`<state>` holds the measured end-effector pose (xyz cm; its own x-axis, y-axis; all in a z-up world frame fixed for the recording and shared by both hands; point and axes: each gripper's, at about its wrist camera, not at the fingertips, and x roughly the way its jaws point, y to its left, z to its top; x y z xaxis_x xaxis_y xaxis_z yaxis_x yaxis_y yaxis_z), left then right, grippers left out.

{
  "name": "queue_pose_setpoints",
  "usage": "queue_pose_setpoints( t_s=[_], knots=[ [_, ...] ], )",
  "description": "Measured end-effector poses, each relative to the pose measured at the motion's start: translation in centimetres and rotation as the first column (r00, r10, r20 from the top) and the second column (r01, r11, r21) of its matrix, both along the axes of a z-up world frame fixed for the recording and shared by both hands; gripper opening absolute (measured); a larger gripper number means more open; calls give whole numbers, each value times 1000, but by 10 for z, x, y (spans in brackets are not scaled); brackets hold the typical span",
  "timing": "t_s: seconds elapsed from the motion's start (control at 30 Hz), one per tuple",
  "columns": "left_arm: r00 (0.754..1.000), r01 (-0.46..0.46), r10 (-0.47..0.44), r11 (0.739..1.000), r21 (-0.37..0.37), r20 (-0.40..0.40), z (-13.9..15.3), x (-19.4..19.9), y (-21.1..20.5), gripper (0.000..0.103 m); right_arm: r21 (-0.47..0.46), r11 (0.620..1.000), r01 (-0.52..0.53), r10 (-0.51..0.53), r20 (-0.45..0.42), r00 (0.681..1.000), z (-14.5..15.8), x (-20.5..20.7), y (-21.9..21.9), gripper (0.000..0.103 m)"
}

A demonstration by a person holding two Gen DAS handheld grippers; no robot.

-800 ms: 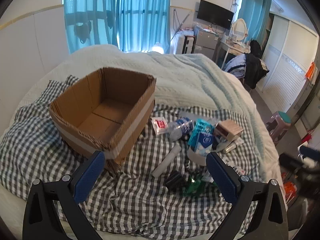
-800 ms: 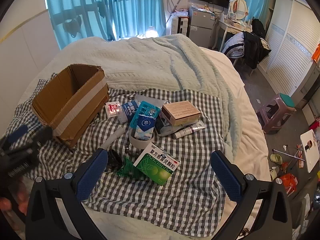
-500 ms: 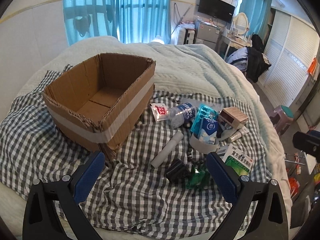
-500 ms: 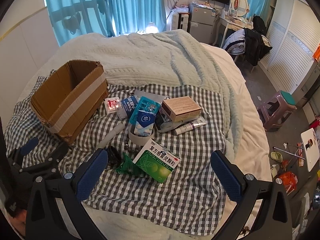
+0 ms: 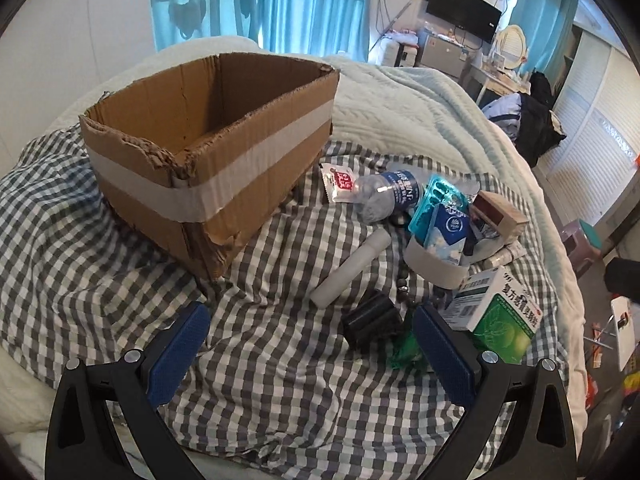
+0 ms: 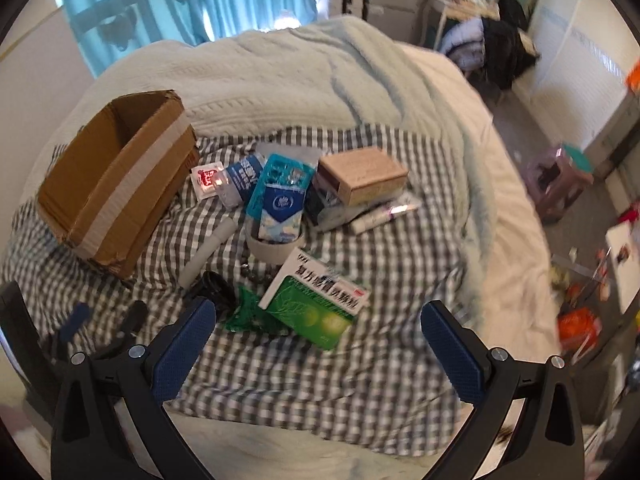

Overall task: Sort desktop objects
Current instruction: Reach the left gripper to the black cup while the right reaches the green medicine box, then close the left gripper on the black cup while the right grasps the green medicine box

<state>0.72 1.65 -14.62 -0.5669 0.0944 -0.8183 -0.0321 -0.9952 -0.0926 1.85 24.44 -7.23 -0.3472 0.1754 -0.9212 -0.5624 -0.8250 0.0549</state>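
Over the near edge of the checked cloth (image 5: 280,380), left gripper (image 5: 312,344) hangs low and level, jaws spread wide, nothing between the blue pads (image 5: 180,348); its right pad sits just in front of a green foil packet (image 5: 404,350) and the green medicine box (image 5: 496,312). Right gripper (image 6: 320,340) is held higher, looking down over the same pile, jaws likewise wide apart and holding nothing; this view is motion-blurred. Left gripper also shows at the near left of the right wrist view, dark and blurred. Cardboard box (image 5: 216,148), open-topped, torn rim, pale tape band round it, stands at the left on the cloth; interior only partly visible, contents cannot be told. Items lie in a cluster to the right of the box: red-and-white sachet (image 5: 340,182) nearest the box, crushed water bottle (image 5: 388,196) touching it, teal blister pack (image 5: 436,200) with a blue tissue pack (image 5: 448,236) leaning in a white tape roll (image 5: 432,268), small brown carton (image 5: 500,216) at the far right. White tube (image 5: 352,268) lies diagonally between box and roll; black object (image 5: 372,320) near its lower end, just beside the foil packet. Pale knitted blanket (image 6: 320,80) covers the far part of the bed.
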Motion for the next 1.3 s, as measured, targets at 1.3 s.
queue_pose_setpoints(
  t_s=[1.3],
  knots=[
    [956, -122, 81, 984, 132, 283, -119, -43, 21, 103, -211, 928, 308, -274, 178, 945, -144, -53, 43, 103]
  ],
)
